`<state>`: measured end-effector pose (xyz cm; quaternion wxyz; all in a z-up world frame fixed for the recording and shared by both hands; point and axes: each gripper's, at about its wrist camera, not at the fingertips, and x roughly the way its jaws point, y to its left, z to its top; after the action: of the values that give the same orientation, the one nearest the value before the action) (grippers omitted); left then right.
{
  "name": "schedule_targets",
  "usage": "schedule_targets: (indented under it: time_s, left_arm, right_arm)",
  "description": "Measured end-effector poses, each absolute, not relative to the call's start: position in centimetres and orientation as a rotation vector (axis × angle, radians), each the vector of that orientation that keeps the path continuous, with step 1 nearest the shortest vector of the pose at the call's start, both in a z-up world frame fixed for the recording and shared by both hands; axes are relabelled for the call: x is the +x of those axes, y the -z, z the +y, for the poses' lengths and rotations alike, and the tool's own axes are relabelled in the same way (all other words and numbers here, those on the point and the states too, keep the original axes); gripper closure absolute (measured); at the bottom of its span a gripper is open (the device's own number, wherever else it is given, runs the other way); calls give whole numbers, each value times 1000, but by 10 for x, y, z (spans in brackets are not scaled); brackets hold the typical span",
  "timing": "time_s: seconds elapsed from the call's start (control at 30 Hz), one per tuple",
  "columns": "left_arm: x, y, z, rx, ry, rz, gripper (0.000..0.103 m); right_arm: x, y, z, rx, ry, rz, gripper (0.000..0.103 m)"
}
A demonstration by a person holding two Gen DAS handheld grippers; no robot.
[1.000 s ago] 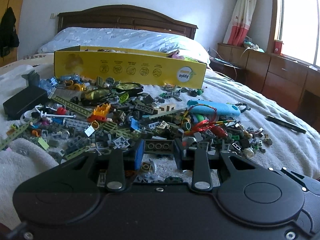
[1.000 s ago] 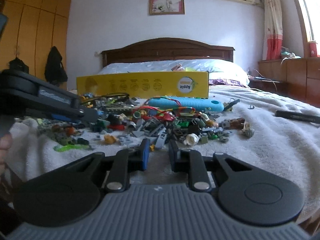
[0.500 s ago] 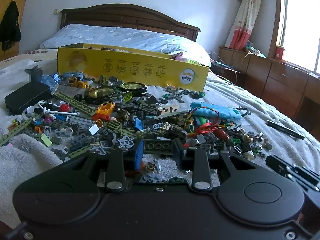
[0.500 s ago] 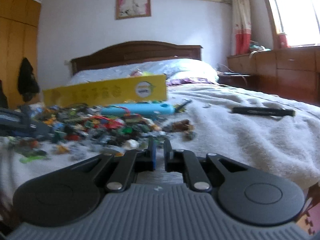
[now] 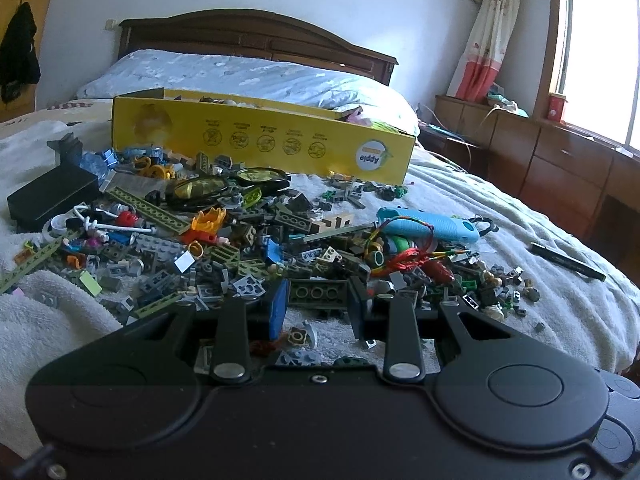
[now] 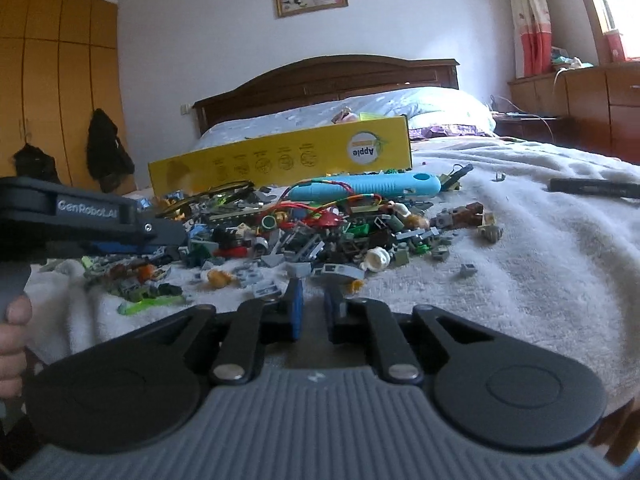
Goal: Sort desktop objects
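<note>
The left gripper (image 5: 318, 308) holds its 2 fingers partly open around a dark olive 3-stud brick (image 5: 318, 293), apparently gripping it at the near edge of the brick pile (image 5: 240, 240) on the bed's white blanket (image 5: 520, 208). The right gripper (image 6: 313, 312) has its fingers opening, nothing between them, before the same pile. A yellow box (image 5: 264, 140) stands behind.

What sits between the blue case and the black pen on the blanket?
Mostly bare white blanket. In the right wrist view, only a small metal clip lies between the blue case and the black pen.
</note>
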<state>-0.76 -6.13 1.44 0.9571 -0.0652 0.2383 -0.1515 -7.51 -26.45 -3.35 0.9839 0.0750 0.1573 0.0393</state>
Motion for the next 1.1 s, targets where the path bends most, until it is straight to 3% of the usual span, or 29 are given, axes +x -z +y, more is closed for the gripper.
schedule_targets:
  time_s: [0.13, 0.77, 0.9, 0.97, 1.1]
  left_arm:
    - [-6, -11, -60, -137, 308, 499, 73]
    - [-6, -10, -65, -112, 312, 504, 73]
    - [-4, -11, -68, -95, 304, 507, 73]
    - [-4, -13, -70, -94, 304, 504, 73]
    - [-6, -14, -74, -70, 302, 515, 73]
  right_arm:
    - [-72, 36, -259, 119, -35, 291, 50]
    - [-70, 49, -271, 10, -108, 216, 41]
    - [-69, 48, -285, 1, -185, 226, 45]
    - [-69, 47, -289, 10, -210, 233, 61]
    - [-71, 47, -287, 21, -215, 235, 75]
